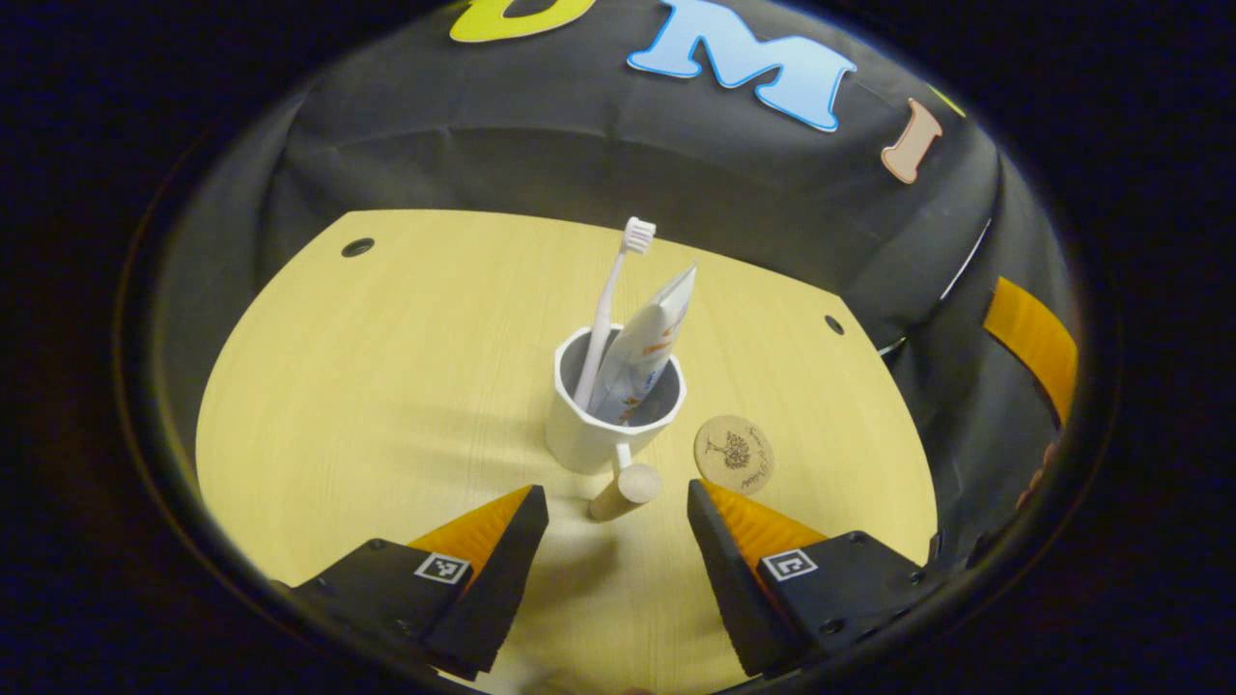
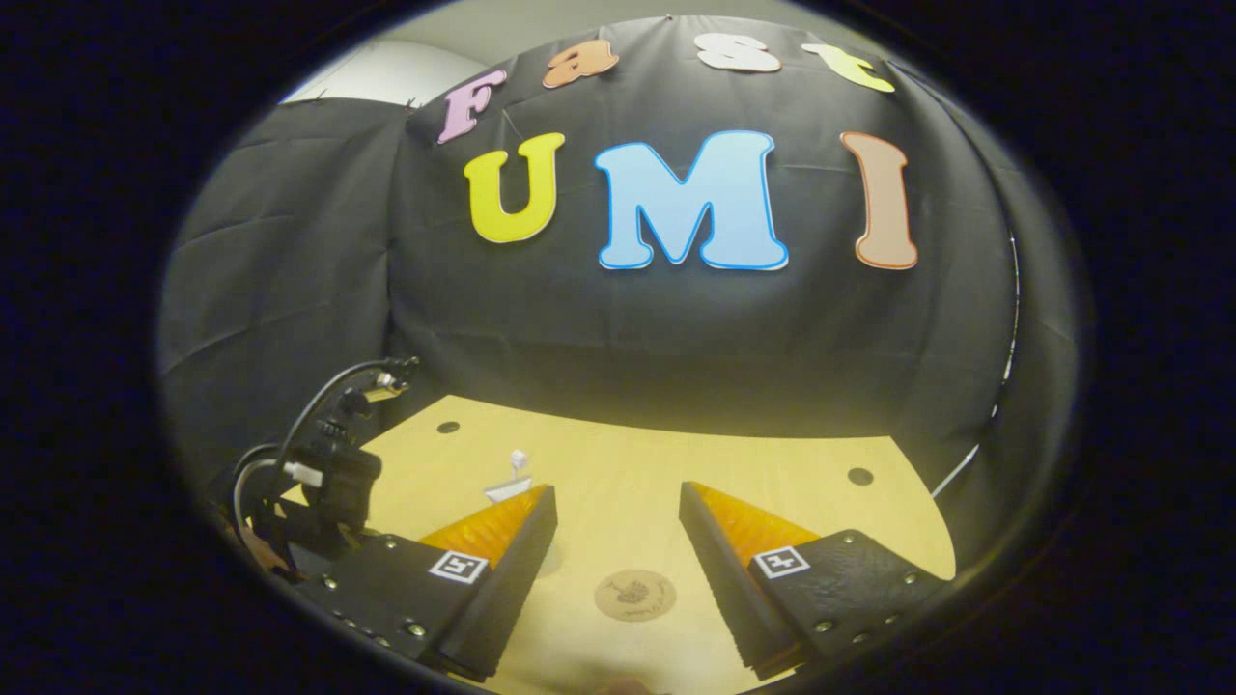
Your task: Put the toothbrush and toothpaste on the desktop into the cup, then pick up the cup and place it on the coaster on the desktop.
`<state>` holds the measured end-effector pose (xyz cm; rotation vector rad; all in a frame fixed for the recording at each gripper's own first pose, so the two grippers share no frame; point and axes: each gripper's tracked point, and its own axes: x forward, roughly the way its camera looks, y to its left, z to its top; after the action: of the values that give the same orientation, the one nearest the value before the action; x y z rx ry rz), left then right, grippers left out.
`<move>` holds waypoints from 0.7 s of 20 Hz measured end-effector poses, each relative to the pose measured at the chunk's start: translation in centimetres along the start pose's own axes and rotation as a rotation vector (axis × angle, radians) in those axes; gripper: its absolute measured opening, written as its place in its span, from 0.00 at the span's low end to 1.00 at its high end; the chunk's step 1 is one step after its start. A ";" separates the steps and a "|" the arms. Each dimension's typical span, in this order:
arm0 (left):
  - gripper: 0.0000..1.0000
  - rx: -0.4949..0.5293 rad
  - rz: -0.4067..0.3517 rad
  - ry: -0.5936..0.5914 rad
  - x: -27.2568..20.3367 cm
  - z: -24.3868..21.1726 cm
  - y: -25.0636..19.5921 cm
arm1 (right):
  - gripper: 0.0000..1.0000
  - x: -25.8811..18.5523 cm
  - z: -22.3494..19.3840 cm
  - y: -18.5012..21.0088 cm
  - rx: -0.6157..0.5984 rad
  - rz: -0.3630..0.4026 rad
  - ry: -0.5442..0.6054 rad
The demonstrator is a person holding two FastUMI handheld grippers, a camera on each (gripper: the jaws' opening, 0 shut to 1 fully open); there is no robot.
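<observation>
One white cup (image 1: 603,415) stands on the wooden desktop (image 1: 386,405), with one toothbrush (image 1: 610,299) and one toothpaste tube (image 1: 645,347) in it. One round coaster (image 1: 734,454) lies just right of it. Two dark holes (image 1: 357,247) mark the desktop's far edge.

the coaster (image 1: 734,454) carries a dark tree drawing with a curved line of script beside it, too small to read. the toothpaste (image 1: 645,349) tube shows orange print, perhaps a brand name, but it is blurred. each finger of both grippers bears a square black-and-white marker (image 1: 442,568), with no letters or numbers.
</observation>
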<state>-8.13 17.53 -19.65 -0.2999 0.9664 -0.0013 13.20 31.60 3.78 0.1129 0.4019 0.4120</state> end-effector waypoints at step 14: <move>0.93 0.004 0.084 0.194 5.3 -0.9 0.4 | 0.85 -2.5 -4.2 -4.0 0.061 -0.047 0.113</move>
<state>-5.88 17.02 -24.54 -0.2584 1.1710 0.0447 10.85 27.00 0.04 0.1395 0.5280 0.3611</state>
